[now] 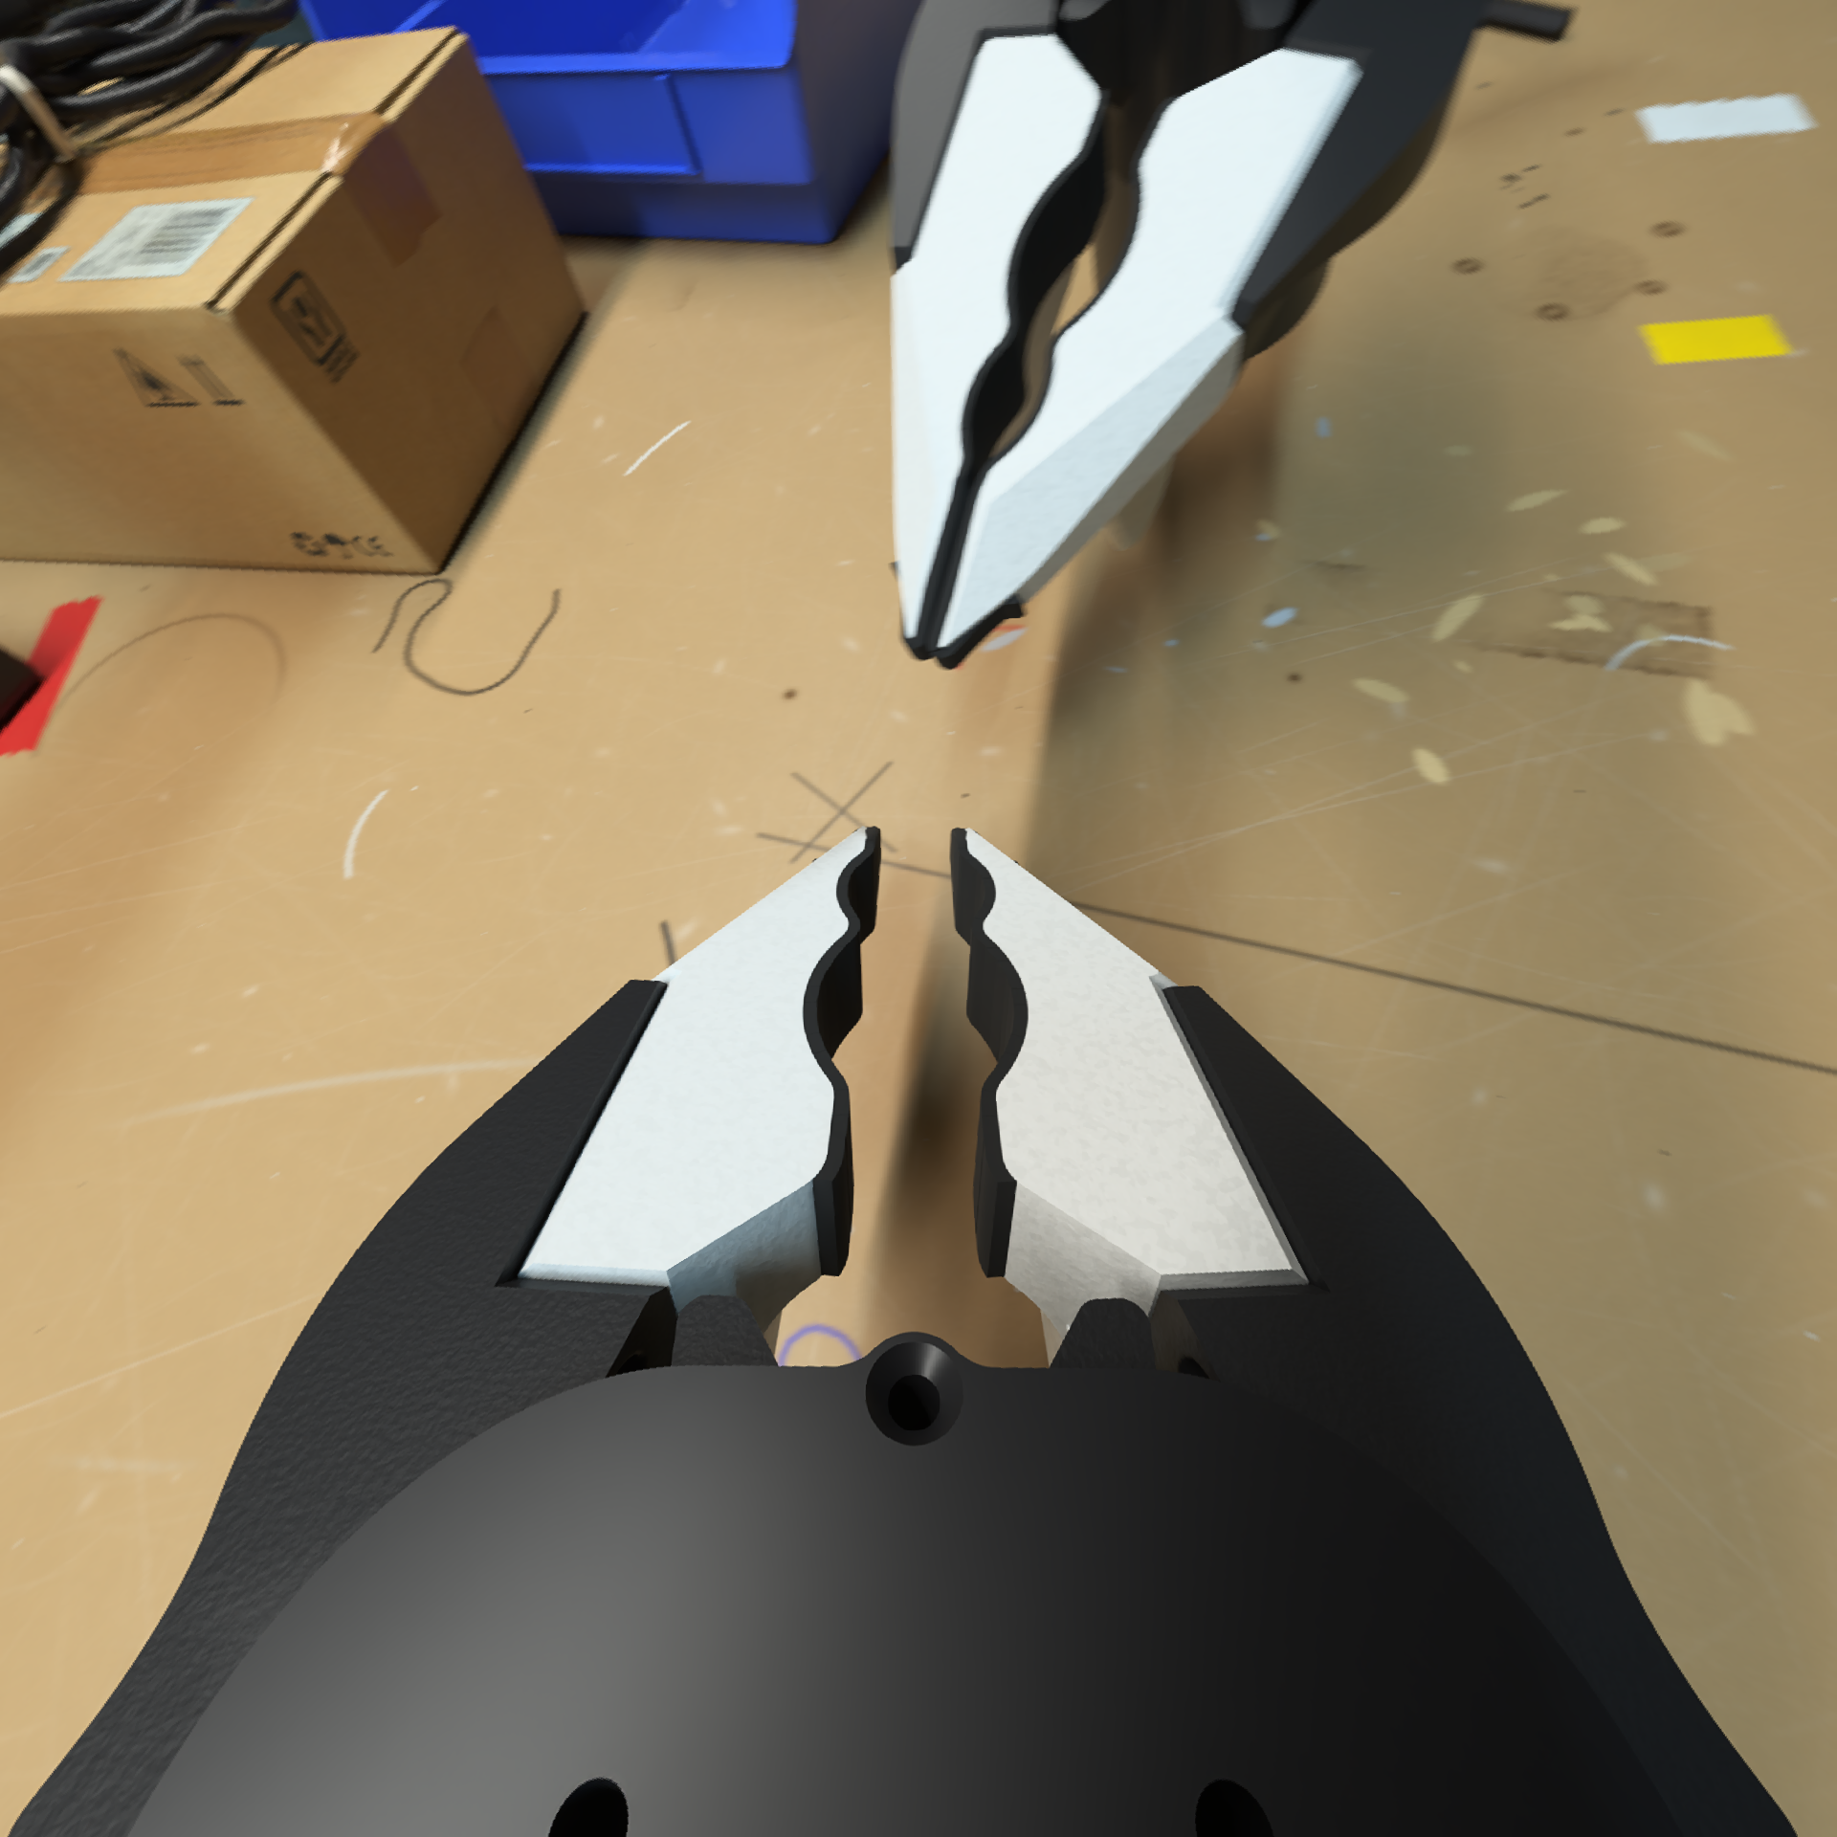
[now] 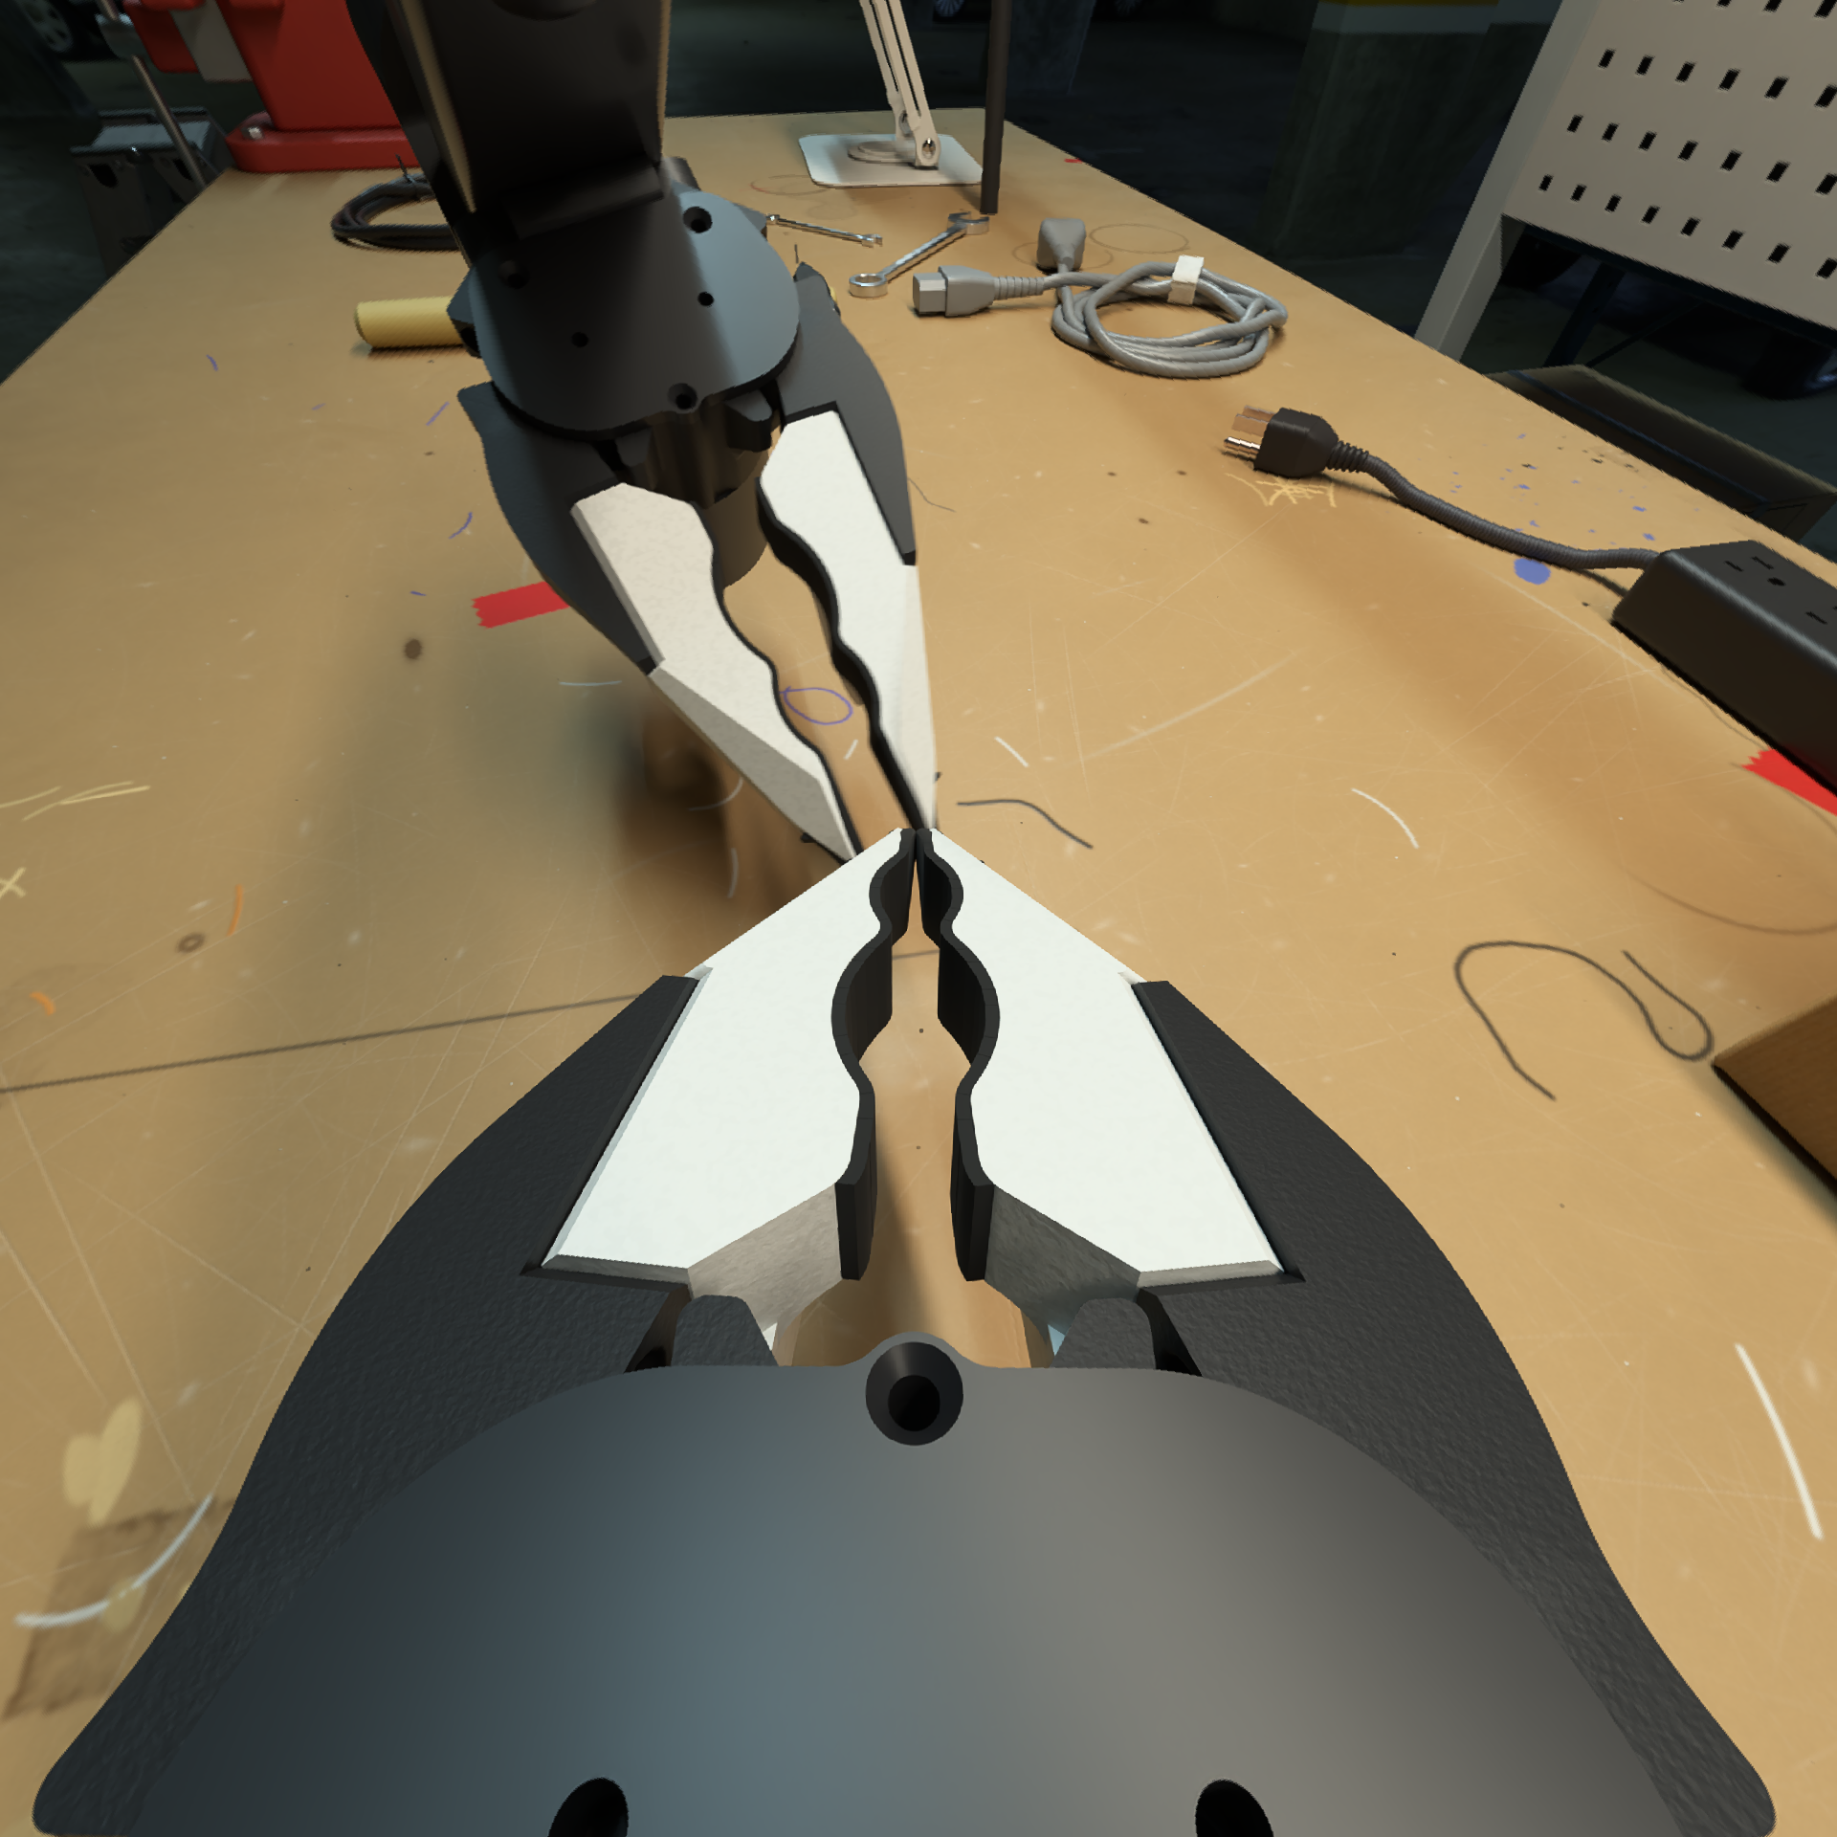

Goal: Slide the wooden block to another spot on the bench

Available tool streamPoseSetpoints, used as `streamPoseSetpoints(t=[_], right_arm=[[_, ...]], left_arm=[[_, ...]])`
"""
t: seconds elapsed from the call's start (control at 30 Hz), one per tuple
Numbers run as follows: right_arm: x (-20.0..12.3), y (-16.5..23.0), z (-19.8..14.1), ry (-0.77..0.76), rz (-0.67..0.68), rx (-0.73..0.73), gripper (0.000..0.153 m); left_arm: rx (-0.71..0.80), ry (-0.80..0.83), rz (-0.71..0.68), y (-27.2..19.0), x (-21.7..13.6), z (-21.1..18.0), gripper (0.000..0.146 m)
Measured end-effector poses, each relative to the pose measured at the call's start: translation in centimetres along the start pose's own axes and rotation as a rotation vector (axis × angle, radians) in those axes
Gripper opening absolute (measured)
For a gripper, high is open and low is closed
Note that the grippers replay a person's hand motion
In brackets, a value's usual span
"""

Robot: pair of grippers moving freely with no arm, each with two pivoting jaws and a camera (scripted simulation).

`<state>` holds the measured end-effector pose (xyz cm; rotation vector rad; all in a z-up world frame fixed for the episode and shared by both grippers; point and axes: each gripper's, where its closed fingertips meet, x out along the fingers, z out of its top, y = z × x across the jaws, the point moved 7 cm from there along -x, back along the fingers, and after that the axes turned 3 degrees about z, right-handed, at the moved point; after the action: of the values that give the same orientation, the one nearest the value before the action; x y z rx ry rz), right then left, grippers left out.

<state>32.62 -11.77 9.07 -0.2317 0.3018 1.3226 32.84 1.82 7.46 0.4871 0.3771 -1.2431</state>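
I cannot pick out a wooden block with certainty in either view. A brown corner (image 2: 1779, 1093) at the right edge of the right wrist view lines up with the cardboard box (image 1: 249, 328). My left gripper (image 1: 915, 835) hovers low over the bench (image 1: 1441, 1143) above a pencilled cross, its fingers a narrow gap apart with nothing between them. My right gripper (image 2: 915, 840) is shut and empty, tips down near the bench. The two grippers face each other, tips close. Each shows in the other's view: the right gripper (image 1: 939, 646), the left gripper (image 2: 885, 825).
The cardboard box, a blue bin (image 1: 656, 109) and black cables (image 1: 60, 80) stand left of the left gripper. In the right wrist view there are a black power strip (image 2: 1750, 636), a grey cable coil (image 2: 1163, 318), wrenches (image 2: 915, 253), a tan roll (image 2: 408, 323) and a lamp base (image 2: 885, 159).
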Motion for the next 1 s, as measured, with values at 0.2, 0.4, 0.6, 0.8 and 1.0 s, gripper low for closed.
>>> streamPoseSetpoints(t=[0.2, 0.4, 0.6, 0.8, 1.0], right_arm=[[0.1, 0.2, 0.0, 0.013, -0.033, -0.04, 0.0], [0.0, 0.1, 0.0, -0.005, -0.031, -0.03, 0.0], [0.0, 0.2, 0.0, 0.0, -0.026, -0.03, 0.0], [0.1, 0.2, 0.0, 0.008, -0.027, -0.031, 0.0], [0.1, 0.2, 0.0, 0.007, -0.035, -0.041, 0.0]], left_arm=[[-0.031, -0.117, 0.124, 2.2, -1.4, 0.0, 0.019], [0.045, -0.198, 0.255, 5.3, -7.2, -0.4, 0.02], [-0.114, -0.149, 0.169, 7.2, -12.9, -2.5, 0.023], [-0.283, 0.173, 0.083, 5.7, -9.3, -5.8, 0.047], [-0.291, 0.351, 0.072, 3.9, -7.1, -5.8, 0.048]])
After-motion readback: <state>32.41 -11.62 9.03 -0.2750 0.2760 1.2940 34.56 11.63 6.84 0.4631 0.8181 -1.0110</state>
